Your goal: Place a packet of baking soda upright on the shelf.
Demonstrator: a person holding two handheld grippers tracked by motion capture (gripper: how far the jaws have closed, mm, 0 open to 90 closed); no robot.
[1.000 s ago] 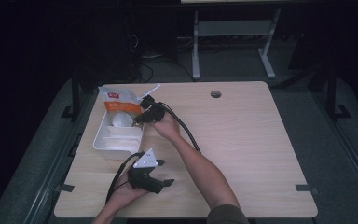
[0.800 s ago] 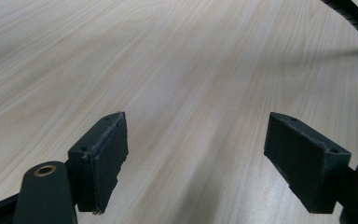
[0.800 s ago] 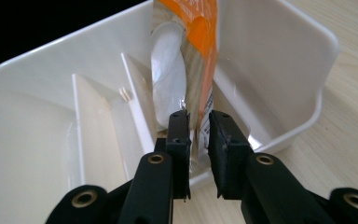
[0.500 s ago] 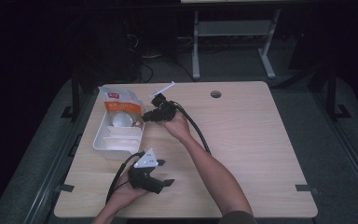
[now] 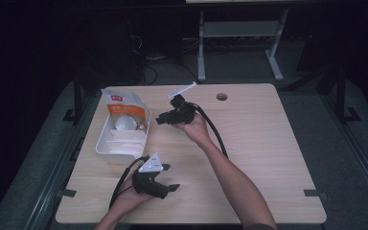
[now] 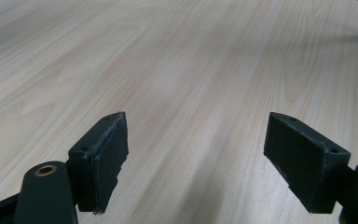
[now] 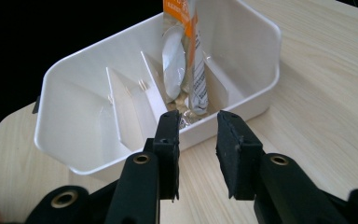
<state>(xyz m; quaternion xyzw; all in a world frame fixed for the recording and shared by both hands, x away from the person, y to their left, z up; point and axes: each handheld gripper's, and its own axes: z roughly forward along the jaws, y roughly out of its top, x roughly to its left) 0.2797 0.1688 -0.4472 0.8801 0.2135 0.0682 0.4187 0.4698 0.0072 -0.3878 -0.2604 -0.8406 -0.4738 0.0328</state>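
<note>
A white divided bin (image 5: 120,146) sits at the table's left, with an orange-and-white snack bag (image 5: 124,108) standing in its far compartment. My right gripper (image 5: 160,119) hovers just right of the bin and points at it. Its jaws have just been opening and nothing is between them. In the right gripper view the bag (image 7: 182,60) leans upright inside the bin (image 7: 242,51), beyond the right gripper (image 7: 196,122). My left gripper (image 5: 171,177) rests near the front edge, wide open. In the left gripper view, bare wood lies between the jaws of the left gripper (image 6: 198,133).
The wooden table (image 5: 268,158) has a cable hole (image 5: 222,97) near its far edge. The right gripper's black cable (image 5: 216,136) trails along the forearm. A metal stand (image 5: 239,33) is on the floor behind the table.
The right gripper has drawn back from the bin toward the right and slightly up, and its jaws have spread apart. The bag stays in the bin. The left gripper has not moved.
</note>
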